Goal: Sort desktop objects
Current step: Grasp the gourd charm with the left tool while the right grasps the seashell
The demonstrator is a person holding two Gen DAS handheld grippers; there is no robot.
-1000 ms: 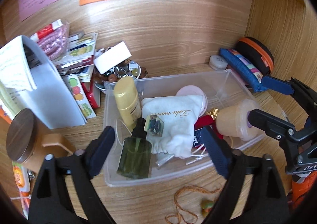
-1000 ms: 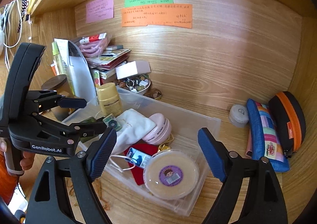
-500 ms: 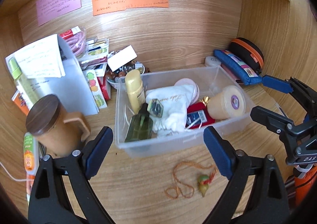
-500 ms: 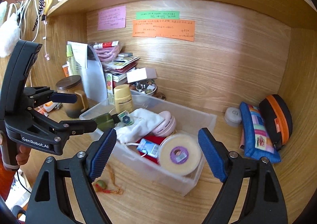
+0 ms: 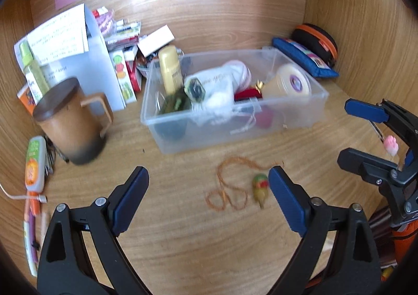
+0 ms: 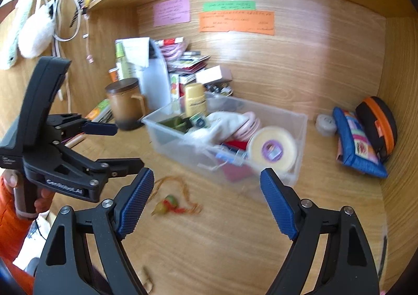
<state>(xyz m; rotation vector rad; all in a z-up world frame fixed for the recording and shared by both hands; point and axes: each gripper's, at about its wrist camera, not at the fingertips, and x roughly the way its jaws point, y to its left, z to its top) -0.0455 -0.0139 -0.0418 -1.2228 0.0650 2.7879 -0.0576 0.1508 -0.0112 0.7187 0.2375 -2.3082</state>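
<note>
A clear plastic bin (image 5: 300, 114) (image 6: 300, 122) stands mid-desk, holding a yellow bottle (image 5: 169, 67), a white cloth pouch (image 5: 219, 86), a dark green bottle (image 5: 175, 104) and a round cream tub (image 5: 292, 83) (image 6: 271, 148). A small gourd charm on an orange cord (image 5: 260, 186) (image 6: 166, 206) lies on the desk in front of the bin. My left gripper (image 5: 209, 198) is open and empty, above the desk just before the charm. My right gripper (image 6: 203, 203) is open and empty, in front of the bin.
A brown lidded mug (image 5: 70, 122) stands left of the bin before a white file holder (image 5: 78, 59) and stacked booklets. A blue pencil pouch (image 6: 358, 143) and a black-orange case (image 6: 378, 122) lie at the right wall. Pens and a tube (image 5: 34, 161) lie far left.
Both grippers have pulled back and up from the bin, so the bin looks farther and the charm and front desk have come into view. Both stay open.
</note>
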